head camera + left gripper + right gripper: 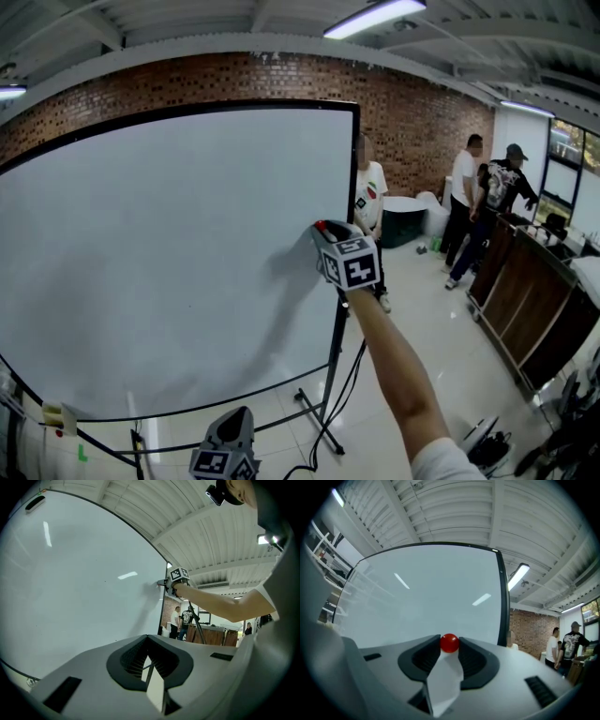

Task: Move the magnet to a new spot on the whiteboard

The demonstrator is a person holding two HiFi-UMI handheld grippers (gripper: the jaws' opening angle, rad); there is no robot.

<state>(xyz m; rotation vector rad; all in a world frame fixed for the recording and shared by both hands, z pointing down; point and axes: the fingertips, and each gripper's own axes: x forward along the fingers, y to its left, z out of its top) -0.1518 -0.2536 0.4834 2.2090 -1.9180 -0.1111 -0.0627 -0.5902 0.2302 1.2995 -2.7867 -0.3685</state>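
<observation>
The small red ball magnet [449, 642] sits on the big whiteboard [426, 597] near its right edge, and my right gripper [450, 645] is shut on it, one dark pad at each side. In the head view the right gripper [320, 231] is held out level against the whiteboard [169, 244], and the magnet [321, 225] shows as a red dot at its tip. My left gripper [238, 414] hangs low at the bottom edge, apart from the board. In the left gripper view its jaws [147, 636] meet with nothing between them, and the right gripper [165, 582] shows far off on the whiteboard [84, 583].
The board stands on a wheeled black stand [328, 412] with a cable on the floor. One person [369, 199] stands just behind the board's right edge, two more [487, 202] further right by a wooden counter [525, 300]. A brick wall [412, 122] lies behind.
</observation>
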